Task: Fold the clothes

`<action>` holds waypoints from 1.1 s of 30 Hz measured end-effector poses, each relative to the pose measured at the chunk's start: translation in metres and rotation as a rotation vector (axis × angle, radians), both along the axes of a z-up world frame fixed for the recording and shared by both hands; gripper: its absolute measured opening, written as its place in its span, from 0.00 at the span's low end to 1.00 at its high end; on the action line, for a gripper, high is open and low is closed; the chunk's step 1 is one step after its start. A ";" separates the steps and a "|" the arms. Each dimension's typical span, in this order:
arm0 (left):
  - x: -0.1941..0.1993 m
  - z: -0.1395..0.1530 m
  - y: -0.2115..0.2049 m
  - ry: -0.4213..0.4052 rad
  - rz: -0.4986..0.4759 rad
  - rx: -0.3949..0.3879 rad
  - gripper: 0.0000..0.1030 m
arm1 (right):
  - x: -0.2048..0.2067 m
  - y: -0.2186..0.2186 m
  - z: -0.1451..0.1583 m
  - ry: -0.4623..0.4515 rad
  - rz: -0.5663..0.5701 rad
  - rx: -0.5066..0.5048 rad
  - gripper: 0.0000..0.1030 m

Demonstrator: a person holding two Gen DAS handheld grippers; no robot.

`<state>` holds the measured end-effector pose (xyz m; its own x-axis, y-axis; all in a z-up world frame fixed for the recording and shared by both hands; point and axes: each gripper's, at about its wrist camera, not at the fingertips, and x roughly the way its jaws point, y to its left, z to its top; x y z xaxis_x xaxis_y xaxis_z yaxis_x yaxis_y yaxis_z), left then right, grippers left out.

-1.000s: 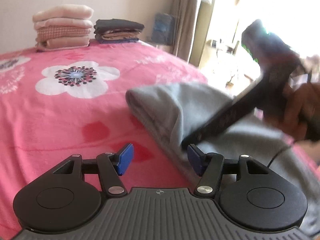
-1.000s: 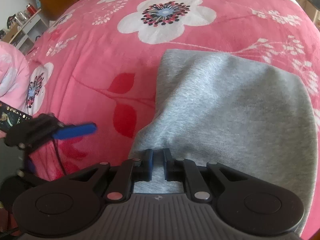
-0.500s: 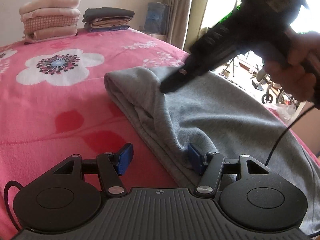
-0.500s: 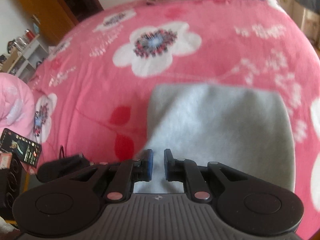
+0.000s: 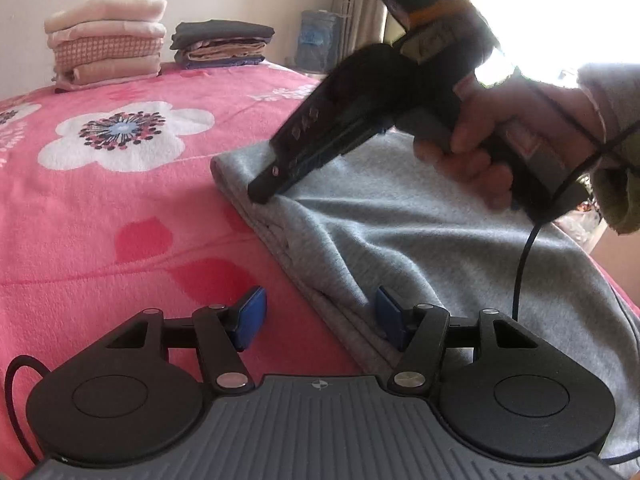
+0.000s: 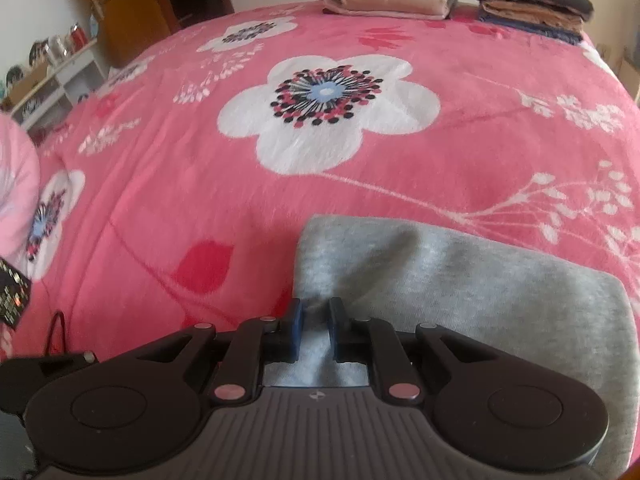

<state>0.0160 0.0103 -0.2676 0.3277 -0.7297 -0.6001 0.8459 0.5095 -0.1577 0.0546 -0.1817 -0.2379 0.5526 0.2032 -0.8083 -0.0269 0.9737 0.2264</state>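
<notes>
A grey garment (image 5: 432, 236) lies folded on the pink flowered bed; it also shows in the right wrist view (image 6: 472, 280). My left gripper (image 5: 320, 316) is open, low over the bed, with the garment's near folded edge running between its blue pads. My right gripper (image 6: 316, 322) is shut on a pinch of the grey garment near its left edge. In the left wrist view the right gripper's tip (image 5: 264, 192) presses at the garment's far corner, with a hand on its handle.
Two stacks of folded clothes stand at the far edge of the bed: a pink one (image 5: 106, 36) and a dark one (image 5: 222, 44). A curtain and bright window (image 5: 540, 16) are to the right. A white shelf (image 6: 52, 84) stands left of the bed.
My right gripper has carried the pinched grey cloth forward towards the garment's far corner, laying the fold over. My left gripper has stayed open near the garment's near edge.
</notes>
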 end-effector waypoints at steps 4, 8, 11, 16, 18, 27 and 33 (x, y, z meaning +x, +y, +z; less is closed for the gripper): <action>-0.001 -0.001 0.000 0.006 0.005 -0.003 0.59 | -0.003 -0.010 0.020 -0.042 -0.012 0.054 0.13; -0.002 -0.001 0.000 0.004 0.006 -0.004 0.59 | 0.000 -0.015 0.029 -0.083 -0.005 0.058 0.13; -0.003 -0.002 0.001 -0.004 0.002 -0.003 0.59 | 0.014 -0.018 0.009 -0.051 -0.022 0.014 0.13; -0.002 -0.002 0.000 0.001 0.007 0.001 0.59 | 0.026 -0.035 -0.006 -0.033 -0.083 0.056 0.06; -0.003 -0.001 0.000 0.000 0.009 0.005 0.59 | 0.028 -0.043 -0.008 -0.034 -0.109 0.092 0.06; 0.000 0.026 0.017 0.012 0.135 0.037 0.64 | 0.042 -0.093 0.051 -0.070 -0.177 0.109 0.09; -0.009 0.049 0.038 -0.042 0.197 0.042 0.64 | 0.026 -0.115 0.132 -0.179 -0.184 -0.020 0.09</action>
